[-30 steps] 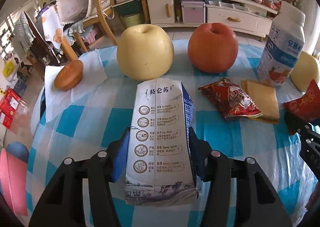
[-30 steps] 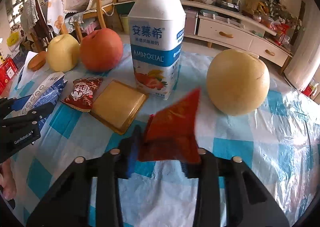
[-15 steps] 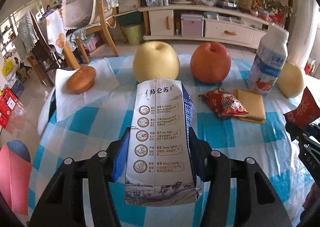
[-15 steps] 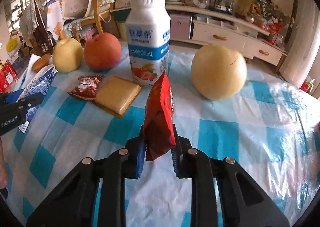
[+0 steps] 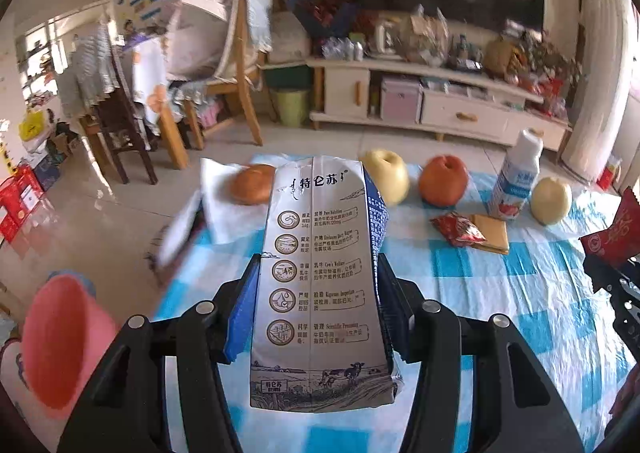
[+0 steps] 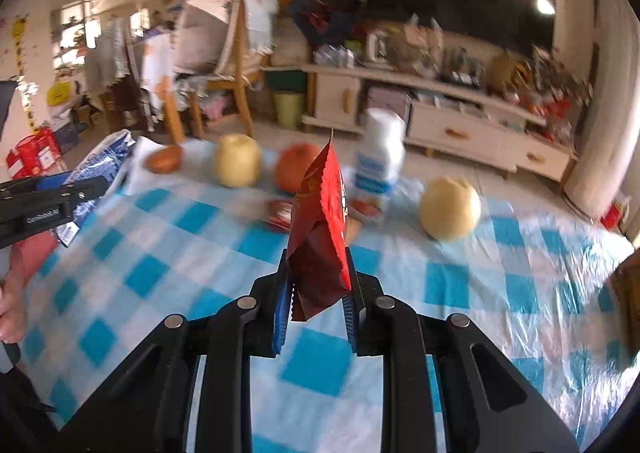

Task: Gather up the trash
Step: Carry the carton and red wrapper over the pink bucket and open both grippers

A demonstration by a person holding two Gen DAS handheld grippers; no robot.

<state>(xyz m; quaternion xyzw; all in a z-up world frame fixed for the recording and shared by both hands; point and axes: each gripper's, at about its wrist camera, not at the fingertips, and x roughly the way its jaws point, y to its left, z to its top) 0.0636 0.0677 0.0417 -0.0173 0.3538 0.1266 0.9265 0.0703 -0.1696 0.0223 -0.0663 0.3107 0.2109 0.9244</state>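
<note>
Two tools: both loaded
Left tool (image 5: 318,301): pinching the milk carton (image 5: 320,285), lifted off the table (image 5: 520,293)
Right tool (image 6: 316,301): clamped on the red wrapper (image 6: 322,229), raised (upright)
Left: another red snack packet (image 5: 458,229) beside the fruit

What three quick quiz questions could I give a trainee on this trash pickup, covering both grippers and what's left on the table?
1. True or false: the left gripper is clamped on a milk carton.
2. What does the right gripper hold? A) red snack wrapper B) yogurt bottle C) napkin
3. Fill in: on the checked tablecloth, a second red wrapper lies against a flat tan ____.

Key:
1. True.
2. A, the red snack wrapper, standing upright between the pads.
3. Packet, in front of the yogurt bottle.
</note>
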